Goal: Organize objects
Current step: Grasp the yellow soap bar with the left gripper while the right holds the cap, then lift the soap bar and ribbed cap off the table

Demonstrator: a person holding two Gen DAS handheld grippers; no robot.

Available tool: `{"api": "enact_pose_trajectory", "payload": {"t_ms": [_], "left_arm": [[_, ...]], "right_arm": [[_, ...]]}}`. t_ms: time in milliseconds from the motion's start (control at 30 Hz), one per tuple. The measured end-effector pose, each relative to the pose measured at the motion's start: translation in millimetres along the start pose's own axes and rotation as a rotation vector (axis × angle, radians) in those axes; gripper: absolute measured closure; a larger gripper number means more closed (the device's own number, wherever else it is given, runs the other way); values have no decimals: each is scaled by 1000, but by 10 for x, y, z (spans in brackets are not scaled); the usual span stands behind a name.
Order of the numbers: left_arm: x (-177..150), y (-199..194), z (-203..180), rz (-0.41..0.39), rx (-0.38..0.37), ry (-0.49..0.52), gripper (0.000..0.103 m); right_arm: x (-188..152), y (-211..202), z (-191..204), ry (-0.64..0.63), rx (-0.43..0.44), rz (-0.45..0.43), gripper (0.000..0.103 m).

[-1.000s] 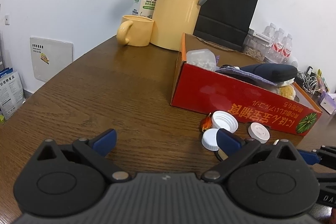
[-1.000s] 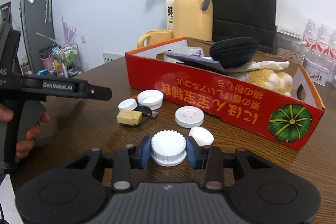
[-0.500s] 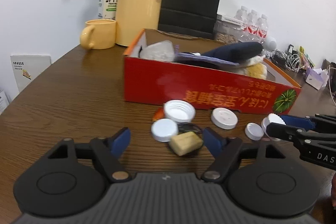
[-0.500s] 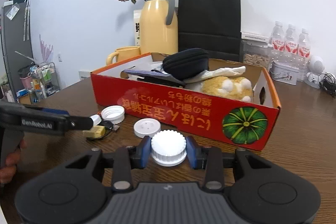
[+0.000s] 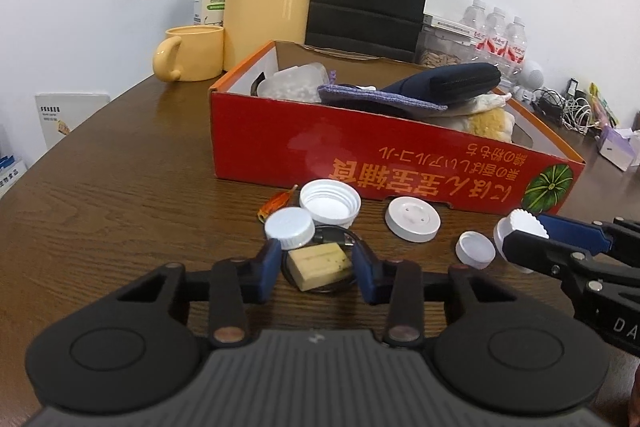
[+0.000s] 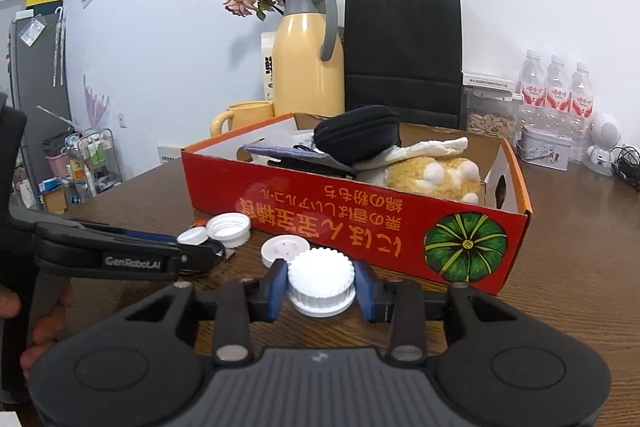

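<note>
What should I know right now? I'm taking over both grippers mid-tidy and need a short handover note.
Left gripper: jaws closing around the yellow block, which lies on a black ring on the table; pads not yet pressing on it.
Right gripper: shut on a ridged white cap, held above the table in front of the red box.
Already in the box: black case, plush toy, cloth items.
Still on the table: open white cap, small white cap, flat white lid, another small cap, an orange item.
Left: box the held cap, the block, then the rest.
</note>
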State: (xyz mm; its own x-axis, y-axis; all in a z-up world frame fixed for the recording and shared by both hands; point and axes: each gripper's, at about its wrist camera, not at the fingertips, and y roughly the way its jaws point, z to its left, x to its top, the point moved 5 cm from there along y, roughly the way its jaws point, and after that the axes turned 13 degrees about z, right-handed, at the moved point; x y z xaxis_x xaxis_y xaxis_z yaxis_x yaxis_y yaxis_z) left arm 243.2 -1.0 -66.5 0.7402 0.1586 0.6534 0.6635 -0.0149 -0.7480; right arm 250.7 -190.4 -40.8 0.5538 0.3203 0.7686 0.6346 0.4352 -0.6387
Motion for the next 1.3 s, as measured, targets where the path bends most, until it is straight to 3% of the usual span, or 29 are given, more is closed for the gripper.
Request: {"api": "enact_pose_trajectory", "payload": {"t_ms": [700,900,1300], "left_arm": [[-81,-224,-78,-80,-39,25,64],[-121,-137,-51,-12,-19,34,64],[-188,-149,-77,-16,-10,73,63]], "right_arm": [[-11,-17,2,1,10,-8,68],[-14,-18,-5,2,10,-6,68],[-12,-18,-1,2,9,-6,68]]}}
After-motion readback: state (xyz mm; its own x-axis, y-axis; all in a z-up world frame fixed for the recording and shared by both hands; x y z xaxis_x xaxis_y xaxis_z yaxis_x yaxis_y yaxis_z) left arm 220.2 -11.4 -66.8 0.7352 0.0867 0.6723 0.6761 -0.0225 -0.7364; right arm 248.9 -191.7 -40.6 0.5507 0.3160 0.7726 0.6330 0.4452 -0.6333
